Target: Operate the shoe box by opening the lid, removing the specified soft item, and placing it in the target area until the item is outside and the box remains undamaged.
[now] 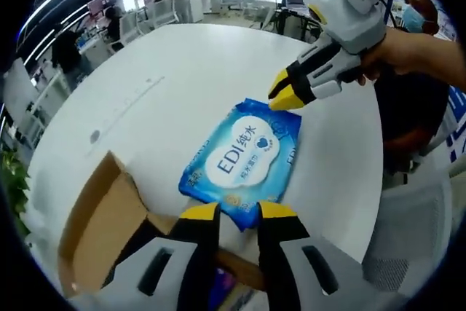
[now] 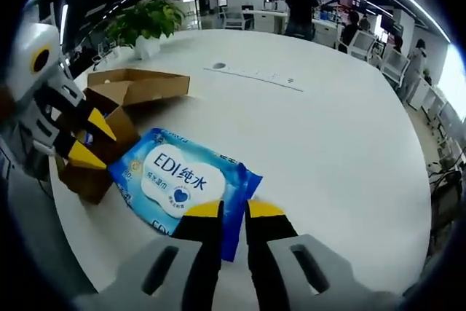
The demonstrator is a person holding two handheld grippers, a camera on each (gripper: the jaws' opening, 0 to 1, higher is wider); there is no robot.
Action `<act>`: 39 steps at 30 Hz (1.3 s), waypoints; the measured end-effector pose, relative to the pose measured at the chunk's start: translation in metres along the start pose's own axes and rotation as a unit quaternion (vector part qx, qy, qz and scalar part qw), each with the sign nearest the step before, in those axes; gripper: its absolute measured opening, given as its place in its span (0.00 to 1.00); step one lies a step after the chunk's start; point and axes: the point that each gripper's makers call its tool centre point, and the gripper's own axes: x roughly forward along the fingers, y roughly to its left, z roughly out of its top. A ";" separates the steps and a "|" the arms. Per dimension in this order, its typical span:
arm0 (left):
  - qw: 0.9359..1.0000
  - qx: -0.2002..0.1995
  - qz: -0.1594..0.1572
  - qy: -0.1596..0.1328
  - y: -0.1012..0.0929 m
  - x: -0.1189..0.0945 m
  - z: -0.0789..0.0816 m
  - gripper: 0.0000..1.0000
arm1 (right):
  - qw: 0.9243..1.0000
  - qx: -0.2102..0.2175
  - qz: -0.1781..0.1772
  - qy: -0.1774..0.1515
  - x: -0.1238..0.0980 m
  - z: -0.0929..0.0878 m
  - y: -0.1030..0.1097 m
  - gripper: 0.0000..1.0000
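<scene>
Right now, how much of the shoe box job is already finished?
Mostly done: the cardboard box stands open, and the blue wipes pack lies flat on the white table, outside the box. Neither the left tool nor the right tool holds the pack. Only withdrawing seems left.

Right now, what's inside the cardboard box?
The cardboard box is open. Its inner walls show, plus something blue-purple between the left gripper jaws. The rest is hidden. The wipes pack lies outside on the table.
</scene>
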 end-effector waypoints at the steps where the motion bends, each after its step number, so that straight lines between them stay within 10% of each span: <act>1: 1.000 -0.003 0.000 -0.004 0.001 -0.003 -0.001 0.19 | 1.000 -0.002 0.002 0.000 -0.002 0.001 0.003 0.10; 39: 0.999 -0.010 -0.003 -0.046 0.041 -0.074 -0.061 0.28 | 0.981 -0.143 0.115 -0.058 -0.022 0.073 0.116 0.22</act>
